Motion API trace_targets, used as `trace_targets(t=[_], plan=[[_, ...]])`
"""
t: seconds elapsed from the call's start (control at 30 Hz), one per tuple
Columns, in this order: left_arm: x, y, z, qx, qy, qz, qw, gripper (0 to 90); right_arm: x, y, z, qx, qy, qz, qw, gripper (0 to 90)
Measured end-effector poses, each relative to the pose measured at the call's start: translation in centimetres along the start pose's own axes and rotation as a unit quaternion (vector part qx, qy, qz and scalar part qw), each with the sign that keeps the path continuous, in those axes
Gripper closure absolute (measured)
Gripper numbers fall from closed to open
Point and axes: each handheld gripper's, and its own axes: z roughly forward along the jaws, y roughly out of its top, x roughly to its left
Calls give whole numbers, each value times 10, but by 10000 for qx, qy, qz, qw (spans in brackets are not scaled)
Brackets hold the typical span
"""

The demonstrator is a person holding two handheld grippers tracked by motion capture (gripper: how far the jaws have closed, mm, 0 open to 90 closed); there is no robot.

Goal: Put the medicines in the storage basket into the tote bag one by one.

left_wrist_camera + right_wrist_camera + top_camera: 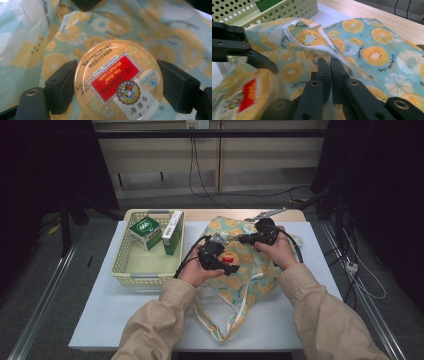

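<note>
Grippers are working over a fruit-print bag (260, 265) on the table in the high view; the left gripper (227, 265) is carrying a round candy tin (228, 259) above the cloth, while the basket (131, 270) is holding a green box (145, 232) and a carton (172, 234); in the left gripper view, jaws are clamping the tin (117, 81) by its rim, stiff, glossy, probably slippery; in the right gripper view, shut jaws are pinching the bag's soft, light hem (332, 53), holding its mouth open.
</note>
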Motion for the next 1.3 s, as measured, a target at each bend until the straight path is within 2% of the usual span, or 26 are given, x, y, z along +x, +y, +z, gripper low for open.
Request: trace_targets(t=[0.17,0.27,0.4,0.43,0.47,0.5,0.57,0.63,0.67,0.73,0.83,0.93,1.07,1.3], plan=[[9,1,14,53,129,-137,9998,202,2,0,0,-9,25,-22,10000,886],[18,2,22,109,299,-170,9993,202,2,-1,-1,-4,40,13,10000,886],[30,4,32,27,484,-279,9984,202,1,-1,0,-14,50,44,10000,886],[31,6,33,67,624,-267,9977,202,1,-2,0,-6,59,67,10000,886],[35,8,36,64,558,-268,9981,202,0,-2,1,-8,65,75,10000,886],[37,9,38,56,601,-278,9978,202,0,-2,1,-14,71,73,9999,886],[42,12,42,13,734,-303,9968,201,0,-1,3,-15,68,93,9999,886],[46,14,46,-162,885,-291,9955,194,-1,-1,4,-35,100,113,9999,886],[48,15,48,-253,865,-293,9955,179,0,-1,4,-28,94,103,9999,886],[49,17,49,-251,962,-260,9947,149,0,-2,5,-8,91,112,9999,886],[46,17,47,-174,861,-291,9957,142,-1,-2,4,2,78,106,9999,885],[40,17,40,-103,842,-199,9962,136,-3,-3,2,-3,36,154,9999,885],[32,17,26,-73,697,-188,9974,127,-2,-5,1,7,24,154,9999,885],[26,13,1,-39,595,-212,9980,116,1,-9,1,56,-17,142,9999,886]])
